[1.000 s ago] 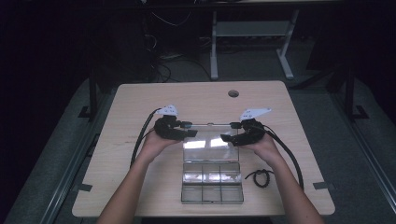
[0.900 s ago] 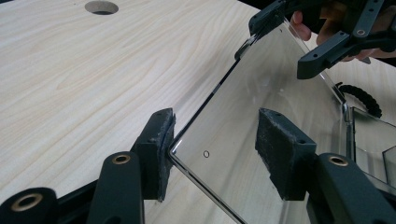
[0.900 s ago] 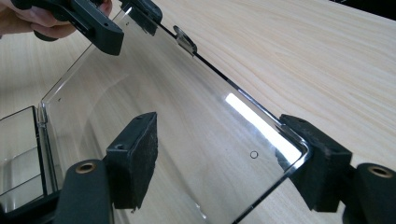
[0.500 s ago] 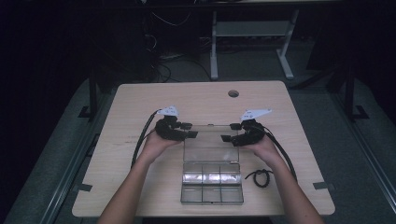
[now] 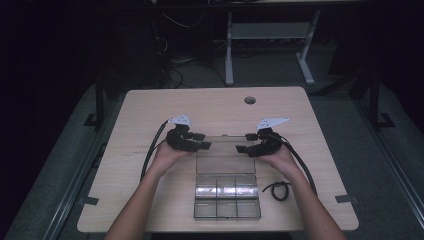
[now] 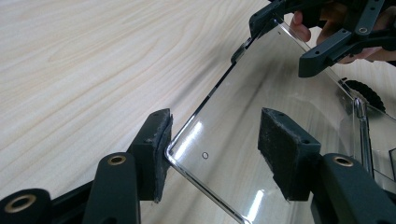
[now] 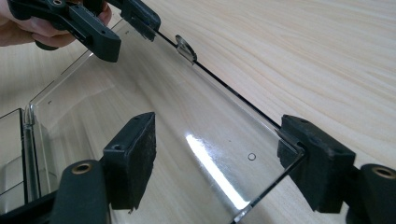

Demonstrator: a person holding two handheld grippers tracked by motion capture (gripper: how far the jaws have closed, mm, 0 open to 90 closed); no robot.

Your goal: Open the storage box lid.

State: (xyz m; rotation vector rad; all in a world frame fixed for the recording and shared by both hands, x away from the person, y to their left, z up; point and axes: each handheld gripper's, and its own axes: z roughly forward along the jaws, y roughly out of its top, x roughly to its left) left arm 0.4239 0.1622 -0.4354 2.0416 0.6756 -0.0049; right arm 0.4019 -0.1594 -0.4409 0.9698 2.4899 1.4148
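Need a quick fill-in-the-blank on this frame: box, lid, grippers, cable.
1. The clear box on the table has its lid swung ____.
2. The box's base is split into ____ compartments.
3. The coiled black cable lies on the person's ____ side of the box.
4. The left gripper and right gripper each straddle a far ____ of the lid.

Missing words: open; six; right; corner

Clear compartment box (image 5: 227, 196), lid (image 5: 225, 155) open flat
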